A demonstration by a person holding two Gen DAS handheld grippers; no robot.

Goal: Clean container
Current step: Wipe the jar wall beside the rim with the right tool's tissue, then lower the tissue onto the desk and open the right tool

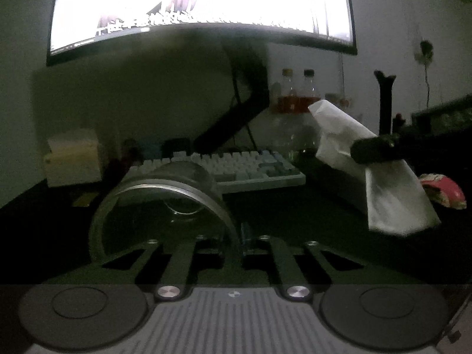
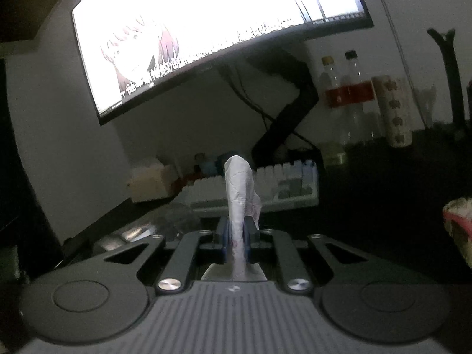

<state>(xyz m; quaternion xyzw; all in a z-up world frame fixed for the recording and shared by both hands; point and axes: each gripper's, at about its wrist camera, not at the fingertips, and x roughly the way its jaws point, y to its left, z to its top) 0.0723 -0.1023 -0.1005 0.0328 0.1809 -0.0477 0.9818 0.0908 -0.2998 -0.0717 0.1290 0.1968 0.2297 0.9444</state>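
In the left wrist view a round clear container (image 1: 188, 174) with a metal rim (image 1: 165, 183) is tipped so its mouth faces the camera, in front of the keyboard. My left gripper (image 1: 237, 240) is shut on the right side of that rim. To the right, my right gripper (image 1: 368, 147) holds a white tissue (image 1: 395, 203) in the air beside the container, apart from it. In the right wrist view the right gripper (image 2: 237, 236) is shut on the tissue (image 2: 239, 188), which stands up between its pads.
A bright monitor (image 1: 200, 0) on a black arm hangs over the dark desk. Behind the container lie a pale keyboard (image 1: 250, 165), a cream box (image 1: 72, 156) at left, bottles (image 1: 298, 94) at the back and a red snack bag (image 1: 442, 190) at right.
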